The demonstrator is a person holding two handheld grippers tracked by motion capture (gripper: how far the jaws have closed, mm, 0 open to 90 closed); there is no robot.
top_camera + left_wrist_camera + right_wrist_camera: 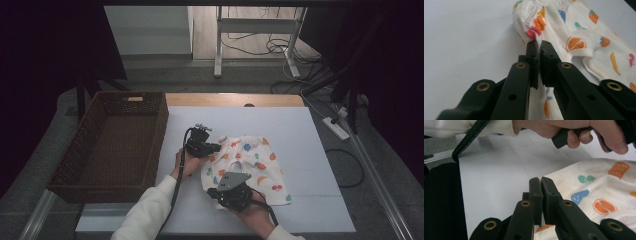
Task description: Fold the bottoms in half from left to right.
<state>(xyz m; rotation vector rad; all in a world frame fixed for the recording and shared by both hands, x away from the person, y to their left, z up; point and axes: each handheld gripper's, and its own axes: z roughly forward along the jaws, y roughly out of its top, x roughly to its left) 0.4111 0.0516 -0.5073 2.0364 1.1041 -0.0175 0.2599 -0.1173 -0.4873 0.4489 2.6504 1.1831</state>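
A cream cloth (255, 160) printed with coloured fruit lies crumpled on the white mat (300, 130). My left gripper (216, 148) sits at the cloth's upper left edge. In the left gripper view it (538, 46) is shut, with a thin fold of the cloth (574, 30) pinched between its jaws. My right gripper (212, 192) is at the cloth's near left corner. In the right gripper view its jaws (541, 180) are pressed together at the edge of the cloth (599, 187), and fabric runs under them.
A dark wicker basket (161, 130) stands to the left of the mat, close beside the left hand. The table's wooden far edge (235, 99) shows behind the mat. A power strip (336, 127) and cables lie on the floor to the right.
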